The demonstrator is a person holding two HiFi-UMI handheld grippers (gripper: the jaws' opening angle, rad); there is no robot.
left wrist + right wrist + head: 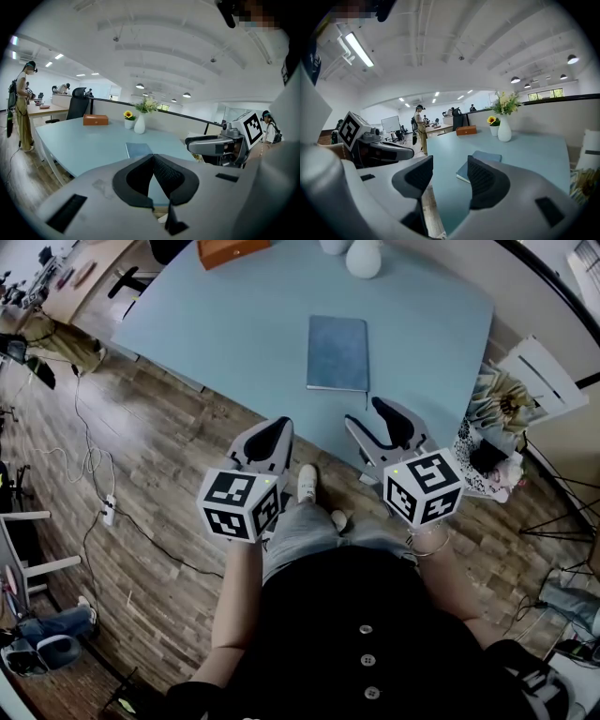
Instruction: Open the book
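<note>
1. Head view: the blue book [337, 353] lies flat and shut on the pale blue surface [234, 324], close to its near edge.
2. The left hand-held gripper [274, 430] hangs at the near edge of the surface, at about 7 o'clock from the book and well apart from it.
3. In the left gripper view, its two dark pads [140, 176] meet at the tips. The jaws are closed on nothing and touch neither book nor surface.
4. The right hand-held gripper [368, 416] is held over the near corner of the surface, at about 5 o'clock from the book, near it but not touching.
5. In the right gripper view, its jaws stand moderately apart with an empty gap. The book shows beyond the gap, not between the pads.
6. A white vase [364, 257] stands at 12 o'clock from the book, by the far edge.
7. An orange box [232, 249] sits at about 11 o'clock from the book.
</note>
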